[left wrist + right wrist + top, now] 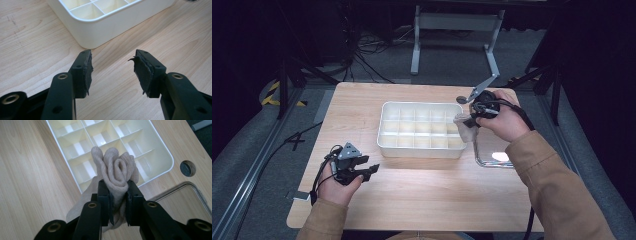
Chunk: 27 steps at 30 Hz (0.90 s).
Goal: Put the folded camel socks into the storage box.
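Observation:
A white divided organizer box stands in the middle of the wooden table; its near corner fills the top of the left gripper view. My right gripper hovers over the box's right end, shut on a rolled beige sock that bulges above the jaws and hangs below them. In the right gripper view the sock sits over the box's compartments. My left gripper rests low at the table's front left, open, with nothing but bare wood between its worn pads.
A clear shallow tray lies on the table right of the box, under my right forearm; its rim shows beside a round hole in the tabletop. A metal stand and cables are on the floor beyond the table.

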Available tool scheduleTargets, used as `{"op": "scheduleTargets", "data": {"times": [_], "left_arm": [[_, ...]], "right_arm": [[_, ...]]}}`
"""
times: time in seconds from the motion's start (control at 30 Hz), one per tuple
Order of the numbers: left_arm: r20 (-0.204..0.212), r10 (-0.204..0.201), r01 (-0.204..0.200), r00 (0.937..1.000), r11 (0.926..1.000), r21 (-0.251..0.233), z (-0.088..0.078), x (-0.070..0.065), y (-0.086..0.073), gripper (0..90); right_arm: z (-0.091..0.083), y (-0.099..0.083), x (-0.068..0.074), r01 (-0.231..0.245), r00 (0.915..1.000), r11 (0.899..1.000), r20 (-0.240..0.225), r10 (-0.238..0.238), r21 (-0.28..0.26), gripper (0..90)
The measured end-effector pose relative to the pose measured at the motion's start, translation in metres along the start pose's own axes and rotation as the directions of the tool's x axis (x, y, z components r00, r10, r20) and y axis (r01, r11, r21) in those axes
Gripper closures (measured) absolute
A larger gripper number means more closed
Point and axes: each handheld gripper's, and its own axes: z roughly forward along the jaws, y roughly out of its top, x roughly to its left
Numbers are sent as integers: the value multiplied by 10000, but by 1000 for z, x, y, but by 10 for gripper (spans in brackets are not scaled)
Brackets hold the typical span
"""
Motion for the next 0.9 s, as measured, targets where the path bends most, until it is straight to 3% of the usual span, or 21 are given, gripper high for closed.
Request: {"op": "scheduleTargets", "data": {"times": [0.17,0.23,0.3,0.47,0.67,0.8,0.9], "left_arm": [[-46,-40,40,10000,10000,-21,-1,0,-1,492],[-49,112,-111,9999,9999,37,-1,0,-1,492],[-7,133,-133,9999,9999,45,0,0,0,492],[33,133,-133,9999,9999,-3,1,0,0,493],[53,79,-79,10000,10000,-29,1,0,1,494],[97,147,-147,9998,9999,30,1,1,2,495],[125,176,-176,9998,9998,-13,2,1,2,496]], "right_arm": [[6,8,-1,536,9984,9982,-166,-531,281,770],[10,12,-2,1029,9945,9939,-249,-1020,404,769],[13,17,-3,1637,9859,9852,-428,-1616,505,769],[15,22,-5,2520,9669,9640,-621,-2474,849,767],[20,27,-8,2807,9590,9545,-713,-2745,1012,767],[24,30,-11,2628,9632,9576,-904,-2532,1182,767],[31,32,-13,2780,9594,9480,-946,-2658,1548,767]]}}
